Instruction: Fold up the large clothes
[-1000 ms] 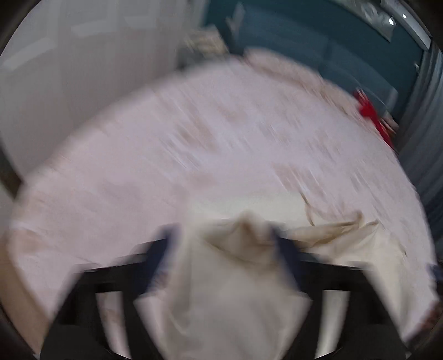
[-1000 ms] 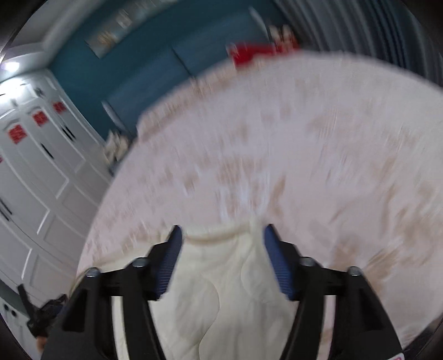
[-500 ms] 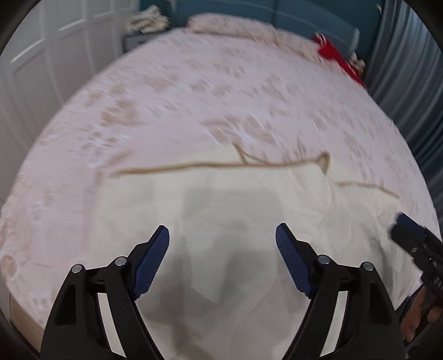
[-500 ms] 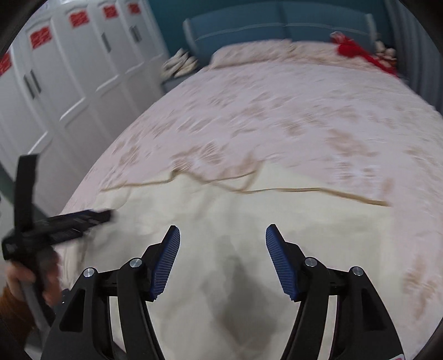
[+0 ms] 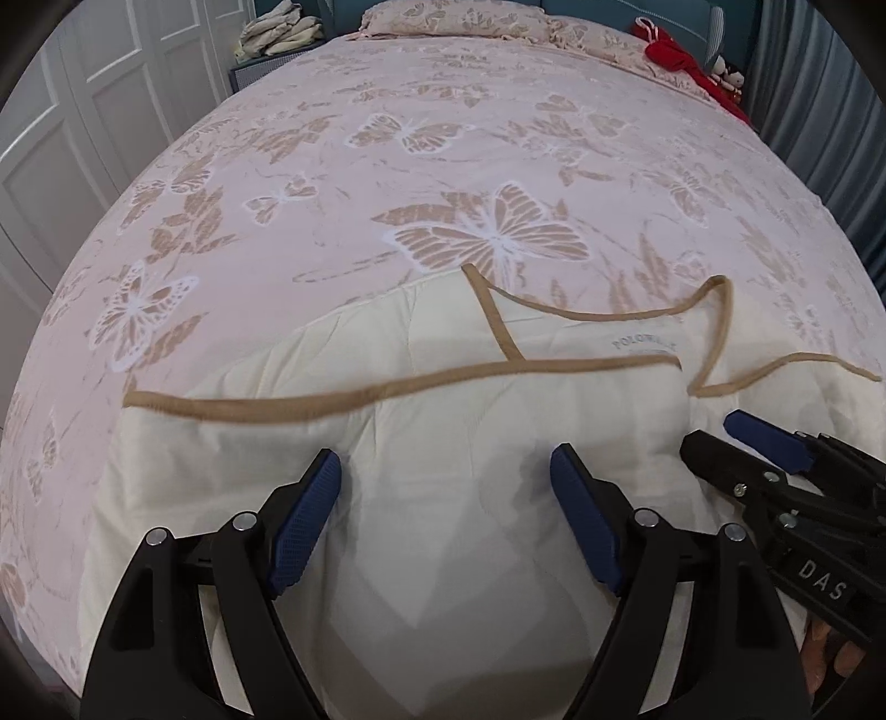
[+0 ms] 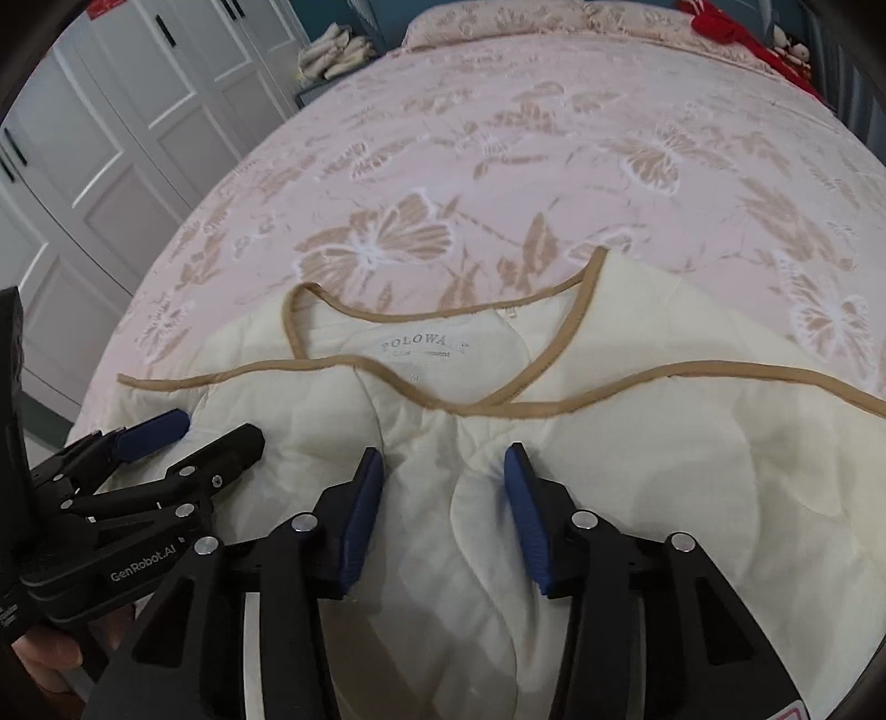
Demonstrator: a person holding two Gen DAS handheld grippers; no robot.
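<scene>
1. One cream quilted jacket (image 6: 554, 454) with tan binding (image 6: 387, 368) lies spread, front open, on the near end of the butterfly-print bedspread (image 5: 443, 166).
2. It looks soft, puffy and light; likely to slump and billow, not slip.
3. Best hold, I judge: pinch the bound edge or shoulder, where layers are firm.
4. Left gripper (image 5: 446, 520) and right gripper (image 6: 443, 498) hover over it, jaws spread, holding nothing.
5. Beyond: pillows (image 5: 459, 16), white wardrobe doors (image 6: 111, 111).
</scene>
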